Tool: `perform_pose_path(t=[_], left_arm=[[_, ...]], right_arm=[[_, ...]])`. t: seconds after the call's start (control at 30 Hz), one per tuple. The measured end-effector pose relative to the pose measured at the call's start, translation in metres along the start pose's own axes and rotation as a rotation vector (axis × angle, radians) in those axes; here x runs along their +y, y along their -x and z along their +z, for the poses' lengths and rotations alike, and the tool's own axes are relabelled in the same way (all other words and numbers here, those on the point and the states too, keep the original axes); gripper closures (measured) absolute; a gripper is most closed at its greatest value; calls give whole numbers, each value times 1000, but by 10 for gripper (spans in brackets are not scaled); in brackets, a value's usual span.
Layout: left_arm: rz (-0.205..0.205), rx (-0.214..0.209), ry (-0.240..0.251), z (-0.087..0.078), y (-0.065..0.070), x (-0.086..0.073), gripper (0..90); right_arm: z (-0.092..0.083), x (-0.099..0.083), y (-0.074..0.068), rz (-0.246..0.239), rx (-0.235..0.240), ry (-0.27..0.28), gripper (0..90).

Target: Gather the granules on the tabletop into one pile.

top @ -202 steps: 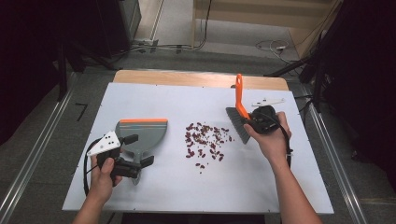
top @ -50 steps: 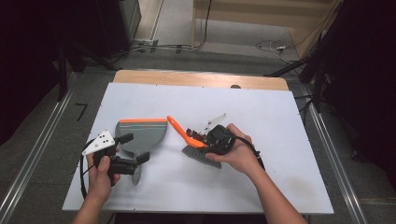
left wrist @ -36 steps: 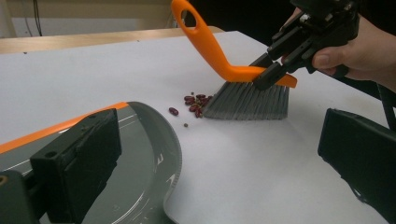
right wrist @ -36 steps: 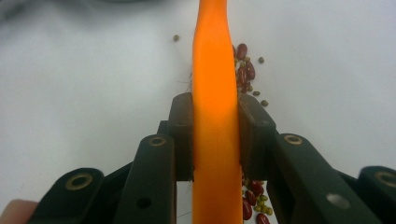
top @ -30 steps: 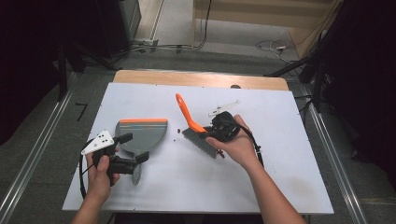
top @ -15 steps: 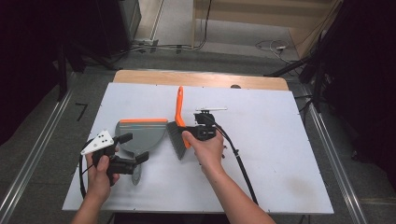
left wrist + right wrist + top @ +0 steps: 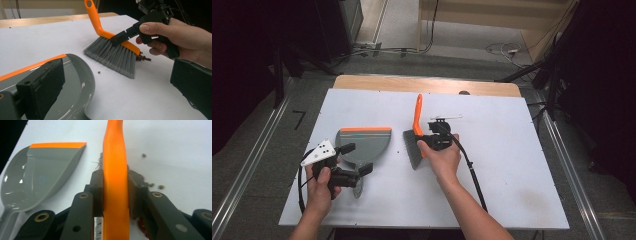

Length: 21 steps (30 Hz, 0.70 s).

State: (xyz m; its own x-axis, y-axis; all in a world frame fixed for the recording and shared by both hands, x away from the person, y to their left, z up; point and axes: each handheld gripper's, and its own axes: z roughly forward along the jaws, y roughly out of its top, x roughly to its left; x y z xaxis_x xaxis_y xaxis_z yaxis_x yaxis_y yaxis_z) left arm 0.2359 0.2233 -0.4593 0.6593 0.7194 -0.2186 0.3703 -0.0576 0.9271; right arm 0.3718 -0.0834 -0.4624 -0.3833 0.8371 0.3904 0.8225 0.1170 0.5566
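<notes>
On a white table point(image 7: 512, 165), the right gripper point(image 7: 432, 141) has its jaws clamped on the orange back of a hand brush point(image 7: 414, 135), whose grey bristles rest beside a small pile of dark crumbs point(image 7: 142, 58). The left gripper point(image 7: 346, 172) grips the handle of a grey dustpan point(image 7: 364, 145) lying just left of the brush. Sweeping looks mid-stroke; next, the crumbs need pushing over the pan's orange lip point(image 7: 58, 145).

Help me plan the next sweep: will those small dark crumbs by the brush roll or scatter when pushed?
Probably some scatter: strays already lie apart from the pile behind the brush. They look small and rounded, so likely light and apt to roll on the smooth white table. One crumb sits short of the dustpan.
</notes>
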Motion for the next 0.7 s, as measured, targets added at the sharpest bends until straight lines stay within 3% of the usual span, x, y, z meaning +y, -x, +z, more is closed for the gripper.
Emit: perform_pose_path(t=[0.2, 0.27, 0.4, 0.53, 0.7], left_arm=[[3, -3, 2, -1, 0, 1, 0], [1, -2, 4, 0, -1, 1, 0], [1, -1, 4, 0, -1, 1, 0], [0, -2, 4, -1, 0, 1, 0], [-2, 0, 9, -3, -2, 1, 0]], right_arm=[[-10, 0, 11, -13, -32, 18, 686], [-16, 1, 10, -7, -3, 35, 690], [-20, -1, -5, -19, 49, 33, 690], [-17, -7, -20, -35, 68, 9, 690], [-17, -29, -32, -62, 106, -29, 690]])
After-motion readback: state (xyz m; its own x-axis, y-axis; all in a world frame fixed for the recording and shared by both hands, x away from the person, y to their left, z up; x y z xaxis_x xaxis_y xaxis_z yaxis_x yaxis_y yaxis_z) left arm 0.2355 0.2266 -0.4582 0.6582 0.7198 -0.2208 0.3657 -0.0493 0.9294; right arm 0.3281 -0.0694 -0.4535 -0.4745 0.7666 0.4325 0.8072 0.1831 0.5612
